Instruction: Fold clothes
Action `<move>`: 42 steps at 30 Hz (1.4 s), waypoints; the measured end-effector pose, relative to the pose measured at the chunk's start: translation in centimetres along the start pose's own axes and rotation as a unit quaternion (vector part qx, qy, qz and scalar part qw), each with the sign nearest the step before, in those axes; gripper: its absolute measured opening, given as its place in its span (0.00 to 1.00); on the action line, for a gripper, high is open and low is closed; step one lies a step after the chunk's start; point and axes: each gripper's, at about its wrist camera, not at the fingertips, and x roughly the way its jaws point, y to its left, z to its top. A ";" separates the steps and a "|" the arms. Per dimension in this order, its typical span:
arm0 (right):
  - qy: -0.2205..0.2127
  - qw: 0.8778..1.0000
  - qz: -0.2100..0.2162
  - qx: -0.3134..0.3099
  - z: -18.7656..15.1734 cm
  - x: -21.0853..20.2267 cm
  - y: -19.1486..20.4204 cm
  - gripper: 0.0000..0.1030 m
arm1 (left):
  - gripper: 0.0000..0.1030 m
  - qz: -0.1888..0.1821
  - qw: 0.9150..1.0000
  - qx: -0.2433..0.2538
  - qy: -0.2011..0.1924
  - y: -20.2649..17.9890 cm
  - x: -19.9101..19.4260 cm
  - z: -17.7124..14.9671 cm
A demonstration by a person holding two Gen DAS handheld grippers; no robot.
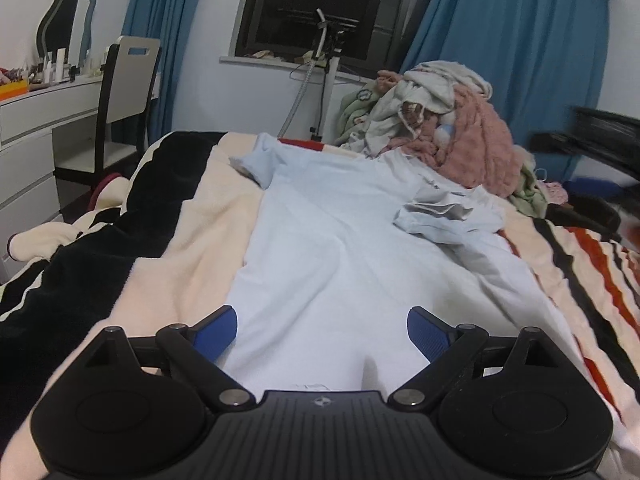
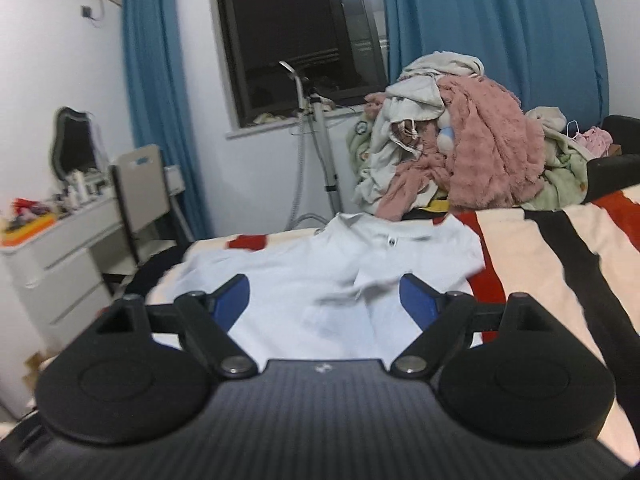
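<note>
Both the left gripper point(image 1: 322, 330) and right gripper point(image 2: 324, 300) have fingers spread wide, holding nothing, above the pale blue shirt point(image 1: 320, 232) lying mid-frame, one sleeve crumpled, on the striped bed point(image 1: 192, 216).

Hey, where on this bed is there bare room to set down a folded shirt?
Free: the striped blanket right of the pale blue shirt, and the cream band between the shirt and the black stripe on its left. Crowded: the far end, where the clothes pile sits beside the collar.
</note>
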 end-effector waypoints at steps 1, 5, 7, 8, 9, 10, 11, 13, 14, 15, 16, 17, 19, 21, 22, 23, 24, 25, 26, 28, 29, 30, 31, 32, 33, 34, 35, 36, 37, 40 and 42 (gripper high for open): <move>-0.003 1.000 -0.001 0.009 -0.8 -2.7 0.0 0.81 | 0.91 -0.002 1.000 0.003 -0.002 -0.3 -0.6 -0.1; -0.017 0.999 -0.014 0.040 -4.3 -11.7 -0.9 0.81 | 0.91 -0.017 1.000 0.014 0.003 -1.5 -2.8 -0.9; -0.037 0.997 -0.038 0.059 -6.0 -15.3 -2.0 0.81 | 0.91 -0.025 0.999 0.021 0.008 -2.2 -3.7 -1.5; -0.047 0.995 -0.053 0.068 -6.6 -17.0 -2.8 0.81 | 0.91 -0.029 0.999 0.028 0.011 -2.8 -4.1 -1.9; -0.054 0.993 -0.071 0.075 -6.8 -18.2 -3.7 0.81 | 0.91 -0.033 0.999 0.036 0.013 -3.3 -4.6 -2.3; -0.062 0.990 -0.091 0.084 -6.8 -19.3 -4.6 0.81 | 0.91 -0.037 0.998 0.044 0.015 -3.9 -5.0 -2.7; -0.069 0.987 -0.109 0.093 -6.8 -20.3 -5.5 0.81 | 0.91 -0.040 0.998 0.052 0.017 -4.4 -5.4 -3.2; -0.080 0.981 -0.128 0.118 -7.0 -21.0 -7.4 0.81 | 0.90 -0.046 0.996 0.074 0.018 -5.6 -6.2 -4.0; -0.086 0.978 -0.137 0.131 -7.1 -21.4 -8.3 0.81 | 0.90 -0.044 0.995 0.088 0.016 -6.3 -6.4 -4.3; -0.092 0.975 -0.146 0.144 -7.3 -21.7 -9.2 0.81 | 0.89 -0.042 0.994 0.099 0.015 -6.8 -6.6 -4.5; -0.097 0.971 -0.155 0.156 -7.4 -22.1 -10.1 0.81 | 0.88 -0.041 0.993 0.110 0.016 -7.5 -6.7 -4.7; -0.103 0.967 -0.163 0.169 -7.5 -22.4 -11.0 0.81 | 0.84 -0.043 0.992 0.115 0.020 -8.3 -6.8 -4.7; -0.114 0.957 -0.181 0.194 -7.8 -23.2 -12.9 0.81 | 0.80 -0.050 0.991 0.119 0.032 -9.7 -7.1 -4.6; -0.125 0.947 -0.199 0.219 -8.0 -23.9 -14.7 0.82 | 0.74 -0.069 0.991 0.109 0.046 -11.3 -7.4 -4.5; -0.130 0.942 -0.207 0.231 -8.2 -24.2 -15.6 0.82 | 0.73 -0.089 0.990 0.092 0.057 -12.1 -7.6 -4.3; -0.136 0.936 -0.216 0.243 -8.3 -24.6 -16.5 0.82 | 0.71 -0.110 0.989 0.074 0.067 -13.0 -7.7 -4.1; -0.141 0.930 -0.224 0.255 -8.4 -24.9 -17.4 0.82 | 0.68 -0.130 0.987 0.056 0.077 -13.9 -7.9 -4.0; -0.147 0.927 -0.228 0.259 -8.5 -25.0 -17.8 0.82 | 0.67 -0.148 0.984 0.044 0.087 -15.1 -8.0 -3.8; -0.153 0.924 -0.232 0.263 -8.7 -25.1 -18.2 0.82 | 0.66 -0.166 0.981 0.034 0.096 -16.4 -8.2 -3.7; -0.165 0.917 -0.242 0.271 -9.0 -25.6 -18.8 0.82 | 0.66 -0.192 0.973 0.033 0.122 -19.4 -8.2 -3.7; -0.172 0.913 -0.248 0.274 -9.1 -25.8 -19.2 0.82 | 0.66 -0.205 0.969 0.034 0.136 -20.9 -8.2 -3.7; -0.178 0.910 -0.253 0.278 -9.3 -26.0 -19.5 0.82 | 0.66 -0.212 0.965 0.036 0.152 -22.3 -8.0 -3.9; -0.184 0.906 -0.258 0.281 -9.5 -26.3 -19.8 0.82 | 0.66 -0.216 0.961 0.042 0.170 -23.8 -7.8 -4.3; -0.189 0.902 -0.263 0.285 -9.6 -26.5 -20.1 0.82 | 0.66 -0.217 0.957 0.051 0.184 -25.0 -7.6 -4.8; -0.189 0.900 -0.263 0.291 -9.7 -26.4 -20.4 0.83 | 0.66 -0.215 0.955 0.062 0.195 -26.2 -7.3 -5.4; -0.188 0.898 -0.264 0.296 -9.9 -26.3 -20.8 0.83 | 0.66 -0.209 0.954 0.074 0.202 -27.1 -7.0 -6.2; -0.187 0.897 -0.265 0.302 -10.0 -26.2 -21.1 0.83 | 0.65 -0.203 0.953 0.086 0.209 -28.0 -6.7 -7.0; -0.186 0.897 -0.265 0.302 -10.1 -26.2 -21.2 0.83 | 0.65 -0.197 0.951 0.098 0.216 -28.9 -6.4 -7.7; -0.184 0.897 -0.265 0.303 -10.1 -26.1 -21.2 0.83 | 0.64 -0.191 0.949 0.109 0.224 -29.7 -5.9 -8.7; -0.178 0.897 -0.265 0.306 -10.4 -26.0 -21.4 0.83 | 0.40 -0.170 0.944 0.124 0.255 -30.5 -4.2 -11.1; -0.175 0.898 -0.265 0.306 -10.4 -26.0 -21.3 0.83 | 0.05 -0.168 0.941 0.115 0.270 -30.2 -3.2 -11.9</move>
